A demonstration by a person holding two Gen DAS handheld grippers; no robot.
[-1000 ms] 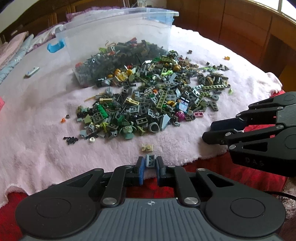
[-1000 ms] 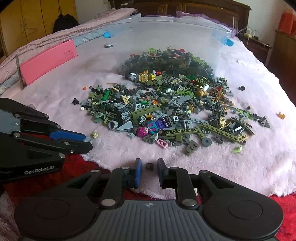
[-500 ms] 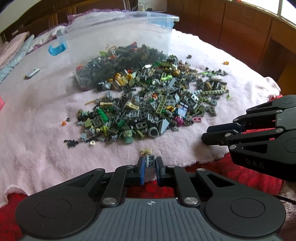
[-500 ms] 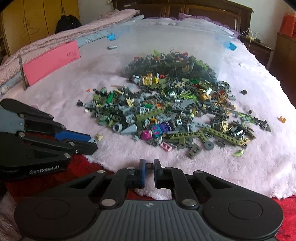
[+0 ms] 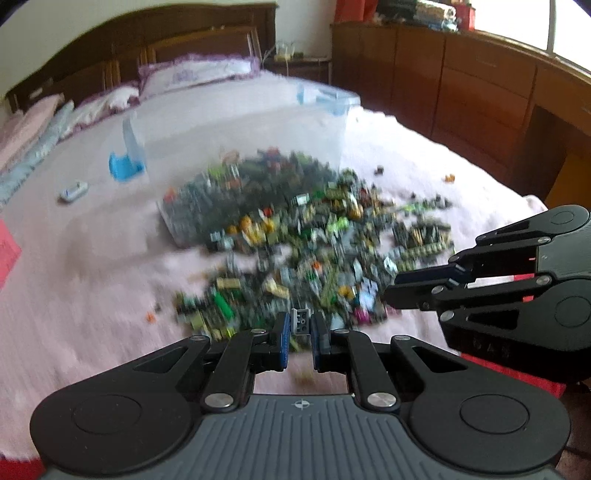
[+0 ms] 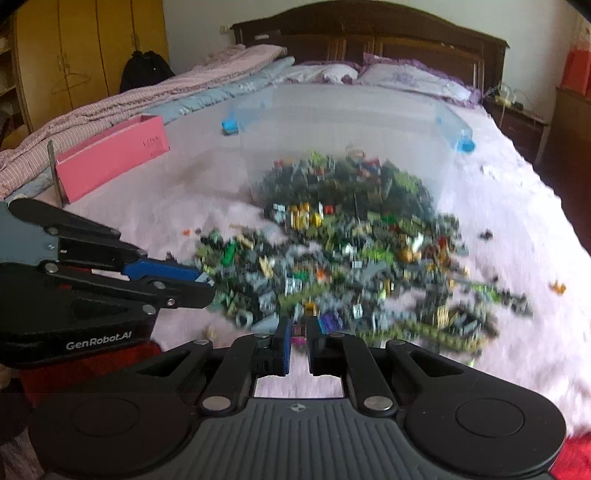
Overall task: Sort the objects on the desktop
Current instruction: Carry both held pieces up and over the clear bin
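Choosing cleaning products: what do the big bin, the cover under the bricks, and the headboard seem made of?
Bin: likely clear plastic, smooth; bricks show through its wall. Cover: soft pale pink fabric, apparently fleece or plush; matte and fuzzy. Headboard: probably dark varnished wood; carved panels, slight sheen.

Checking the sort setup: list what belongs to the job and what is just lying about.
Job: left gripper shut on a grey brick; right gripper shut on a small dark piece; brick pile; clear bin.
Lying about: pink box; pillows; black bag.
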